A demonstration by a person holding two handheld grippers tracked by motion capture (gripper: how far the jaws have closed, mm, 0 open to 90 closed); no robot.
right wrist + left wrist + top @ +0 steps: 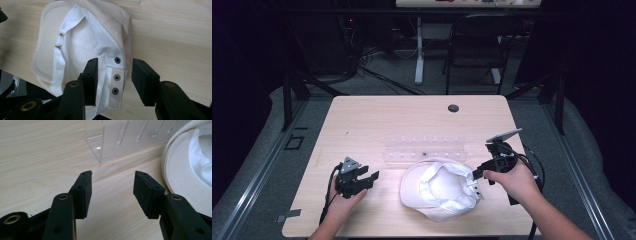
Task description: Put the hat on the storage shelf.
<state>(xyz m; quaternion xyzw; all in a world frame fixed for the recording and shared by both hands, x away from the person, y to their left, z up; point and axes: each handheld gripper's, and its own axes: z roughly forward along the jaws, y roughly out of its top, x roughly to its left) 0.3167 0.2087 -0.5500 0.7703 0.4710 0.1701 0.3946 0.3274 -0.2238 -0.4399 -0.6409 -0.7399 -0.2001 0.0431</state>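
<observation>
A: How do the jaws of the right gripper [113, 82] stand?

B: Apart, one on each side of the snap strap [116, 83] at the back of the white cap [75, 45]. The strap hangs between them, and I cannot tell whether either pad touches it.

A: And the left gripper [112, 192]?

B: Its jaws are spread wide with only bare counter [37, 152] between them. It sits just left of the cap's brim.

A: Where is the cap itself?

B: Upside down on the counter's near half, between both hands, lining facing up. A clear acrylic rack [424, 148] lies just behind it.
</observation>
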